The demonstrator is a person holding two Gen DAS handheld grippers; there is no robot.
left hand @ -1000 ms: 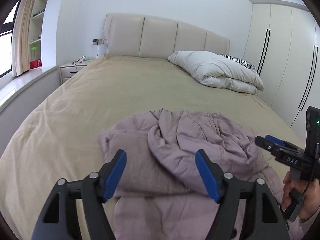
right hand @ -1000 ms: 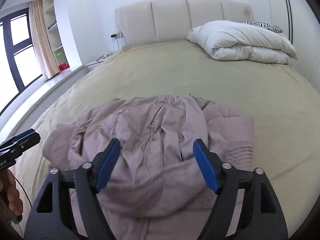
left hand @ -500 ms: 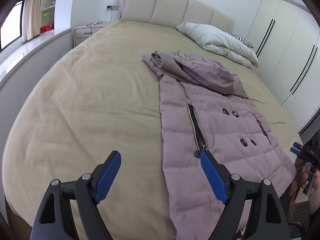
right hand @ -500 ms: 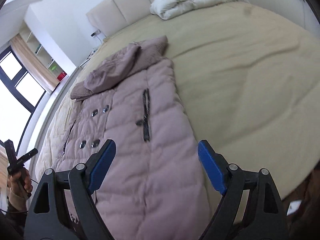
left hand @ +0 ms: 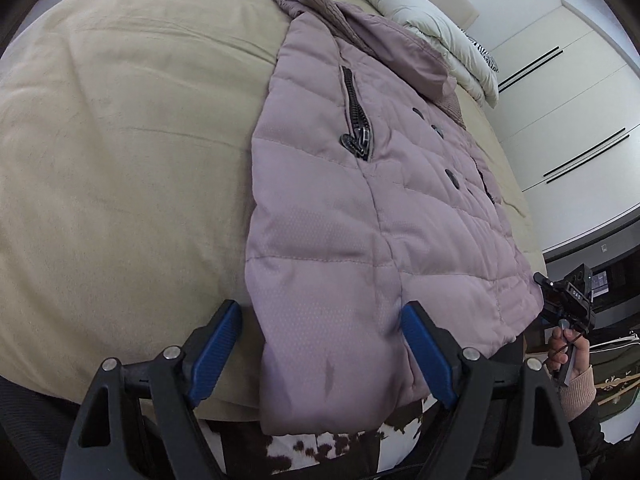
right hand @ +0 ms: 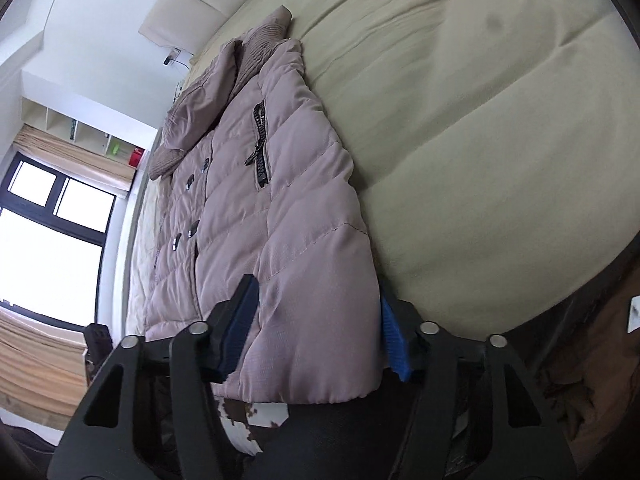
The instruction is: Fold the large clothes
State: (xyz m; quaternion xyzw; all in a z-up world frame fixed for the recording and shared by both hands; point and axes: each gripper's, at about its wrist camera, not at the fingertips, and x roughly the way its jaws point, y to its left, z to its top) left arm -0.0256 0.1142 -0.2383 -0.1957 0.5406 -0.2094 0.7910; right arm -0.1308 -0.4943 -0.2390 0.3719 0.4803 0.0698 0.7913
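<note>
A mauve quilted jacket (left hand: pixel 352 208) lies spread flat, front up, on the beige bed (left hand: pixel 120 140), collar toward the headboard, hem hanging over the foot edge. My left gripper (left hand: pixel 320 344) is open with its blue pads either side of the hem's left corner. My right gripper (right hand: pixel 316 328) is open around the hem's right corner in the right wrist view, where the jacket (right hand: pixel 248 184) runs away to the upper left. The right gripper also shows at the far right of the left wrist view (left hand: pixel 568 296), held in a hand.
A white folded duvet (left hand: pixel 436 36) lies by the headboard. White wardrobe doors (left hand: pixel 568 80) stand to the right of the bed. A window (right hand: pixel 44 216) and shelves are on the left side. A cowhide-pattern rug (left hand: pixel 320 448) lies below the foot of the bed.
The jacket went from a crumpled heap to lying spread flat. Both grippers have pulled back and dropped to the foot of the bed, and now straddle the hem corners.
</note>
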